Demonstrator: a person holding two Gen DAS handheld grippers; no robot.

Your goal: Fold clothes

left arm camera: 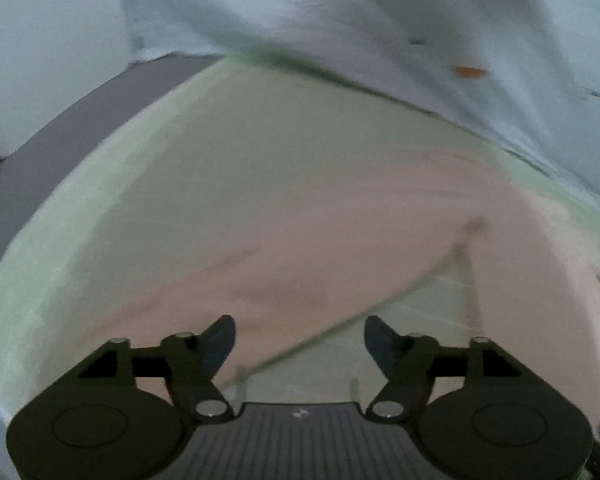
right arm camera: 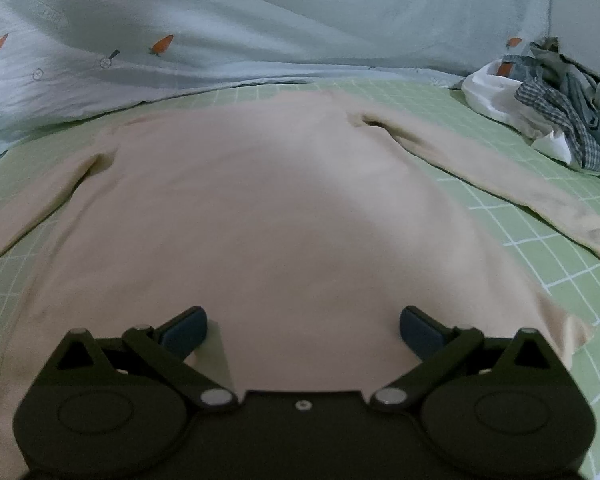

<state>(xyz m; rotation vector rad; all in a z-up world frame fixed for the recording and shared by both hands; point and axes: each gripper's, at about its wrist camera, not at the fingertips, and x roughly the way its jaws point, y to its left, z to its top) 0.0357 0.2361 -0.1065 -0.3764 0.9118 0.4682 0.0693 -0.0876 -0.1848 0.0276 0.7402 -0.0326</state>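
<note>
A beige long-sleeved knit top (right arm camera: 260, 208) is spread flat on the green checked bed (right arm camera: 540, 248). Both grippers, left (left arm camera: 300, 340) and right (right arm camera: 303, 330), are held wide open and empty; a sleeve fold is judged next.

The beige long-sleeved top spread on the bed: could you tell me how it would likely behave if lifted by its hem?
The beige top lies limp and flat on the green checked sheet, so it would probably drape and sag. Its spread sleeves would likely trail. It looks light.

Beige sweater (right arm camera: 284, 208) on green white-gridded sheet (right arm camera: 540, 248); pale blue carrot-print duvet (right arm camera: 220, 20).
</note>
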